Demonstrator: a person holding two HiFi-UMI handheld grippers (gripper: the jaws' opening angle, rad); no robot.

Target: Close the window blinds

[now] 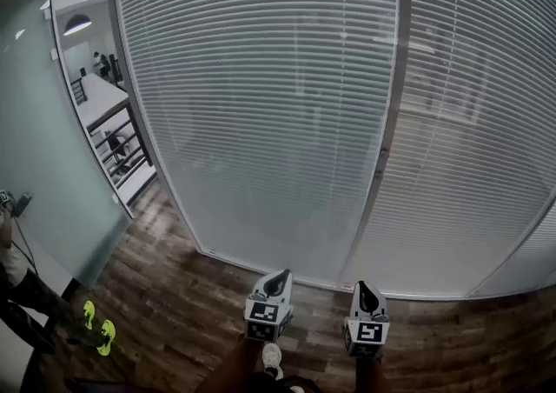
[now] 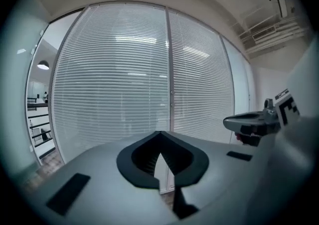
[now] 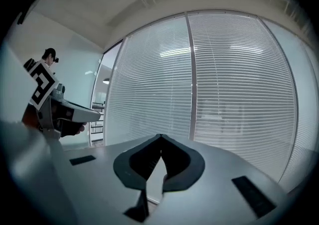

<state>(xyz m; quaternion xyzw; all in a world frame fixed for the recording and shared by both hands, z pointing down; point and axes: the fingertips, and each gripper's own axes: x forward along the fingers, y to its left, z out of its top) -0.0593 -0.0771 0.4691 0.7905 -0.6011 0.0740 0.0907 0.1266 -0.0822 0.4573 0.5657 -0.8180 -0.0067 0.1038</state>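
Blinds [image 1: 261,104] are hanging upright, slats running horizontally; left claw [image 1: 280,276] and right claw [image 1: 364,287] are pointing blindward, clenched empty.

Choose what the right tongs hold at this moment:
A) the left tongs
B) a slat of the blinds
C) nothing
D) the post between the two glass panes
C: in the right gripper view the right tongs are shut tip to tip with nothing between them, apart from the blinds.

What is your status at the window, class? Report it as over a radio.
Both shut, empty: left tongs, right tongs. Ahead, blinds lowered over both panes, untouched. Nothing seen between tongs and slats.
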